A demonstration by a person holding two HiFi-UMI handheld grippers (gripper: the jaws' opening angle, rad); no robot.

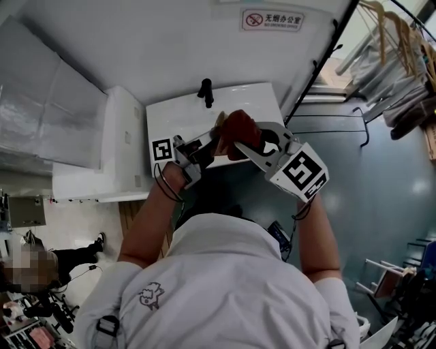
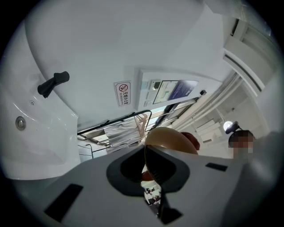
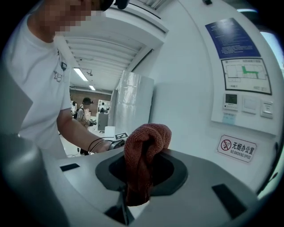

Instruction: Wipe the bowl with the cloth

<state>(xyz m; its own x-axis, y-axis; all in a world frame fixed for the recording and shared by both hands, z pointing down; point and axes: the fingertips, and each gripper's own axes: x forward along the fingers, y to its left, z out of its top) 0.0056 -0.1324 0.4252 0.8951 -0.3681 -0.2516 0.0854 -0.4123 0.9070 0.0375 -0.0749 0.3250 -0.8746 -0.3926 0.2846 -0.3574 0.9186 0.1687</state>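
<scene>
R claw (image 3: 133, 197) clamped on cloth (image 3: 144, 150), L claw (image 2: 151, 188) pinching bowl (image 2: 171, 139) rim.

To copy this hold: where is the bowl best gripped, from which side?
Take the bowl by its thin rim, edge-on from the side, as the left gripper does: its rounded wall looks too wide, and the inside is left free for the cloth.

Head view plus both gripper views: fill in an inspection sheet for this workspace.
surface: white sink with black tap lever
job's things: tan bowl and red cloth, both held up at the sink
clutter: nothing seen
grippers: left gripper shut on bowl rim; right gripper shut on cloth
cables: thin dark lead under right gripper
surroundings: no-smoking sign, clothes hangers
</scene>
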